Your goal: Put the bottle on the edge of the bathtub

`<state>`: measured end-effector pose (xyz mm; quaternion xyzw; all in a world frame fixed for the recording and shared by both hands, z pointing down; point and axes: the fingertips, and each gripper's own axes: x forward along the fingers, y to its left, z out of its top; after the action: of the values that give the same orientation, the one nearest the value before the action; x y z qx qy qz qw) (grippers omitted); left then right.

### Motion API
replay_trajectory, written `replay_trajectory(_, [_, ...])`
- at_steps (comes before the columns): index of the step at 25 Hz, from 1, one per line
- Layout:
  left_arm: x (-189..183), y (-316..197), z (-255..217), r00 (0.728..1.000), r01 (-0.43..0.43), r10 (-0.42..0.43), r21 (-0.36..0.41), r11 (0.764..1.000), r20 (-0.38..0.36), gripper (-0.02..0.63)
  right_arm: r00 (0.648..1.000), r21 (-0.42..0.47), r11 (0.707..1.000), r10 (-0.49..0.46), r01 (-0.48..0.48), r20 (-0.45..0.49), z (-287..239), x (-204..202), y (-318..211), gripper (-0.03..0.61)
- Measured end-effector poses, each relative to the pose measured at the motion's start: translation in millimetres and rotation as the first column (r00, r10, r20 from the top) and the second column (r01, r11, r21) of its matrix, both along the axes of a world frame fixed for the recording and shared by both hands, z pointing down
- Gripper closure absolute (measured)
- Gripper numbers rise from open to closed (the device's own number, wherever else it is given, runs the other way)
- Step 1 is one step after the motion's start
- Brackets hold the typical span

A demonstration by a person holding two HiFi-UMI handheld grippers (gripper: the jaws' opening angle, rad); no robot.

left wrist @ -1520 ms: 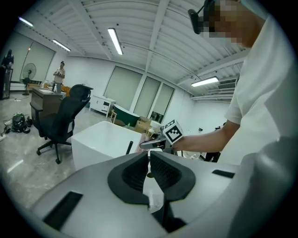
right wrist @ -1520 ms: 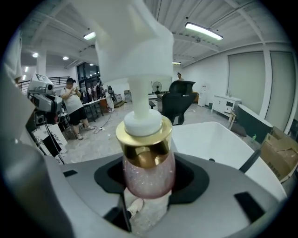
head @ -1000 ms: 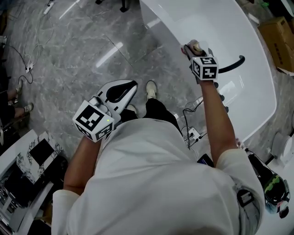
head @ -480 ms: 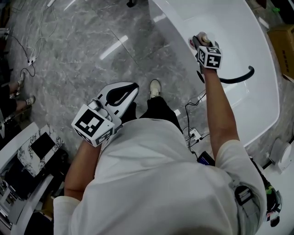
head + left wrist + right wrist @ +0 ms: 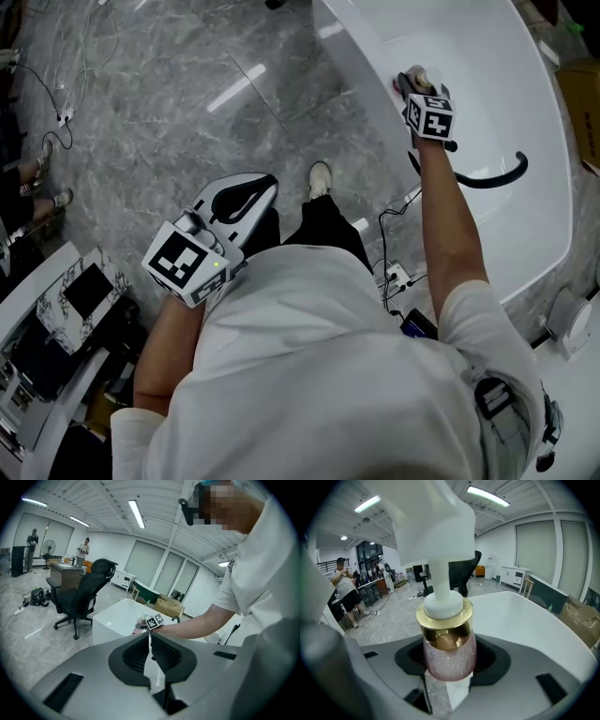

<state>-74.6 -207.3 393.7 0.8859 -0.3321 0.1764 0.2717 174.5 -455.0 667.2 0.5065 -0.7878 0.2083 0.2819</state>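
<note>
The bottle (image 5: 449, 653) is pink and glittery, with a gold collar and a white pump head. My right gripper (image 5: 449, 670) is shut on its body, holding it upright. In the head view the right gripper (image 5: 412, 86) holds the bottle (image 5: 415, 77) just above the near rim of the white bathtub (image 5: 361, 66); whether the base touches the rim is hidden. My left gripper (image 5: 265, 181) hangs over the marble floor beside the person's leg, away from the tub. In its own view the left gripper (image 5: 150, 637) is shut, with nothing between the pads.
A black curved hose (image 5: 487, 178) lies inside the tub. Cables (image 5: 56, 131) and a power strip (image 5: 394, 277) lie on the floor. A cardboard box (image 5: 581, 103) stands beyond the tub, equipment (image 5: 56, 319) at lower left. A black office chair (image 5: 82, 597) stands left of the tub.
My right gripper has carried the bottle forward and down toward the tub's rim. The left gripper has drifted a little lower and stays shut.
</note>
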Motion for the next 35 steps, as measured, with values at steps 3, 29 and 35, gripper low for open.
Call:
replay_trajectory(3, [0, -8, 1, 1.000, 0.000, 0.000, -0.007, 1.000, -0.005, 0.586, 1.000, 0.001, 1.000, -0.007, 0.007, -0.002, 3, -2, -4, 0.353])
replay_trajectory(29, [20, -46, 5, 0.999, -0.031, 0.031, -0.006, 0.999, -0.015, 0.586, 1.000, -0.027, 1.000, -0.003, 0.003, -0.013, 20, 13, 4, 0.235])
replay_trajectory(35, [13, -39, 9, 0.998, -0.049, 0.048, -0.009, 0.999, -0.027, 0.586, 0.998, -0.032, 0.997, 0.068, -0.067, 0.008, 17, 17, 17, 0.199])
